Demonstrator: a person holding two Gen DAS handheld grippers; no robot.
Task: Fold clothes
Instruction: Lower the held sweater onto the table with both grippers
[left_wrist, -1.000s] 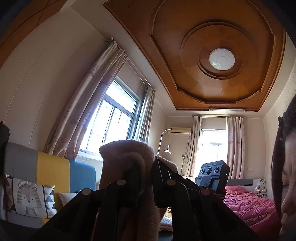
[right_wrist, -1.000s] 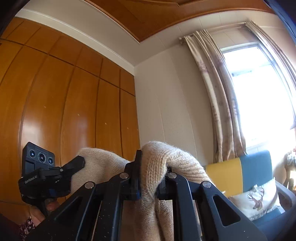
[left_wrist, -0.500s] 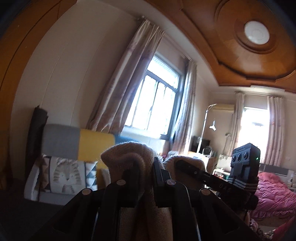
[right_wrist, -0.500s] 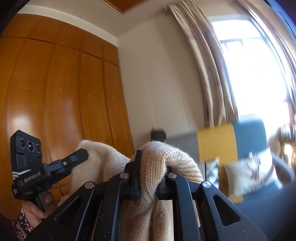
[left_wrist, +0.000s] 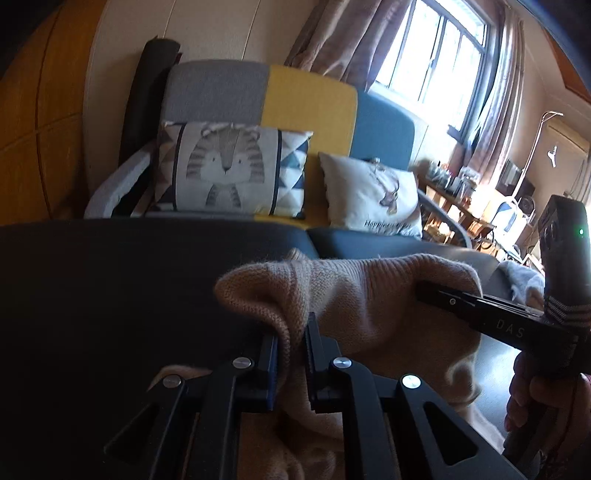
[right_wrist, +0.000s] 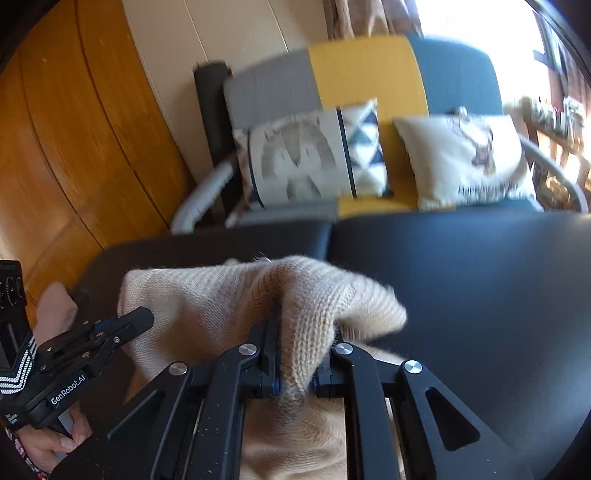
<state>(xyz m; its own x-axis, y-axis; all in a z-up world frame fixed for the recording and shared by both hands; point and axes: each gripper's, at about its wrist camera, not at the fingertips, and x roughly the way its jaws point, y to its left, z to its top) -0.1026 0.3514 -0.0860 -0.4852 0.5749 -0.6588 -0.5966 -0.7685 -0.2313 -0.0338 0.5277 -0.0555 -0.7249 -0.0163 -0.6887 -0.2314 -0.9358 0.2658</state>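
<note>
Black table: fills the lower half of both views.
Sofa: grey, yellow and blue, upper middle, behind the table.
Pillows: cat pillow beside a white pillow.
Sweater: soft beige knit, low in the middle, stretched between both tools above the table.
Left gripper: almost closed, pinching a sweater fold.
Right gripper: almost closed, pinching another fold.

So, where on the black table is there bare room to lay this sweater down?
The black table is bare ahead and to the right of the beige sweater, up to its far edge by the sofa. Bare too at left. It is crowded between both jaws.
</note>
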